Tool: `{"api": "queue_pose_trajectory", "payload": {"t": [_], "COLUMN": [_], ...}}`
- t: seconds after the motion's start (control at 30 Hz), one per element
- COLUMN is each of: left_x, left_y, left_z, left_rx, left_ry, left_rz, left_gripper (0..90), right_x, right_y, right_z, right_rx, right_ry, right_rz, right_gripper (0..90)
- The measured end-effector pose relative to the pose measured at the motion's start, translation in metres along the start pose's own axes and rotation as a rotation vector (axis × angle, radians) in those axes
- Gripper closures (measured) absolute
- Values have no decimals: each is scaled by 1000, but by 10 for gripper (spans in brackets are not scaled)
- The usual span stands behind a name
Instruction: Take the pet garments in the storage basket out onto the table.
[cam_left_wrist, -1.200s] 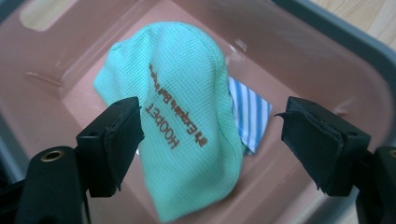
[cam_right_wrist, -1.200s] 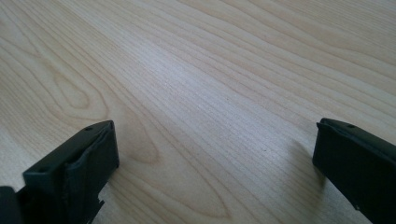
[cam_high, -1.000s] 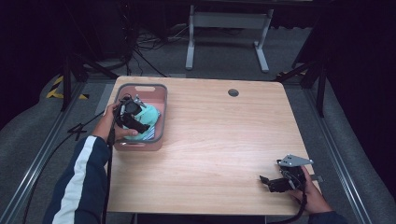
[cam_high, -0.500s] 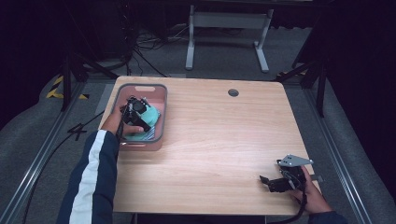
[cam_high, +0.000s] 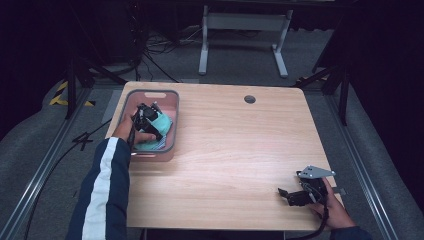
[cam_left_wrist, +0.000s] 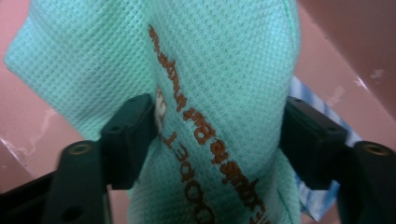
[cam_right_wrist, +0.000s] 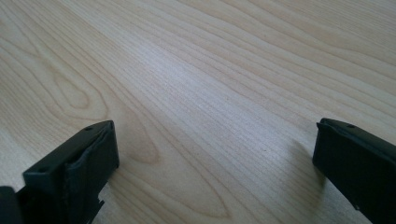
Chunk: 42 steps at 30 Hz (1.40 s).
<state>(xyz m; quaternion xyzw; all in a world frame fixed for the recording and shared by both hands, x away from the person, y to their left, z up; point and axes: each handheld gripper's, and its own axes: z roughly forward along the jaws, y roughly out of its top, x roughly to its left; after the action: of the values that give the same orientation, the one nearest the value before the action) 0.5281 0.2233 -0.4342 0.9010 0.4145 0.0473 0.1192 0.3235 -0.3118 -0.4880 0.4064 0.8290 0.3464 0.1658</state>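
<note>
Flanking mint cloth (cam_left_wrist: 219, 93): left tongs (cam_left_wrist: 217, 135).

Basket (cam_high: 172, 120): on the surface (cam_high: 235, 150), far left part
Cloth (cam_high: 162, 122): in the basket, between the left gripper's (cam_high: 150, 120) jaws
Right gripper (cam_high: 290, 195): near right corner; low over the surface

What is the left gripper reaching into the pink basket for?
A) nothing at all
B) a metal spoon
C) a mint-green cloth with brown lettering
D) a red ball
C: the left gripper has its jaws on either side of a mint-green cloth with brown lettering, inside the pink basket.
</note>
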Motion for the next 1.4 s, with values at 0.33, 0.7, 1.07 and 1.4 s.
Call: {"api": "queue_pose_trajectory", "payload": {"t": [0.33,0.7,1.07,1.4], "left_x": [-4,-12,-11,-10], "left_y": [3,2,-11,-27], "left_z": [-3,-17,-48,-73], "left_rx": [-4,-77,-224,-352], "left_ry": [32,89,102,111], "left_rz": [1,23,8,-17], "left_gripper": [696,757,764,768], "right_x": [0,0,0,0], "right_y": [0,0,0,0], "right_z": [0,0,0,0], "right_rx": [0,0,0,0], "right_ry": [0,0,0,0], "right_rz": [-1,0,0,-1], "right_gripper": [5,5,5,5]}}
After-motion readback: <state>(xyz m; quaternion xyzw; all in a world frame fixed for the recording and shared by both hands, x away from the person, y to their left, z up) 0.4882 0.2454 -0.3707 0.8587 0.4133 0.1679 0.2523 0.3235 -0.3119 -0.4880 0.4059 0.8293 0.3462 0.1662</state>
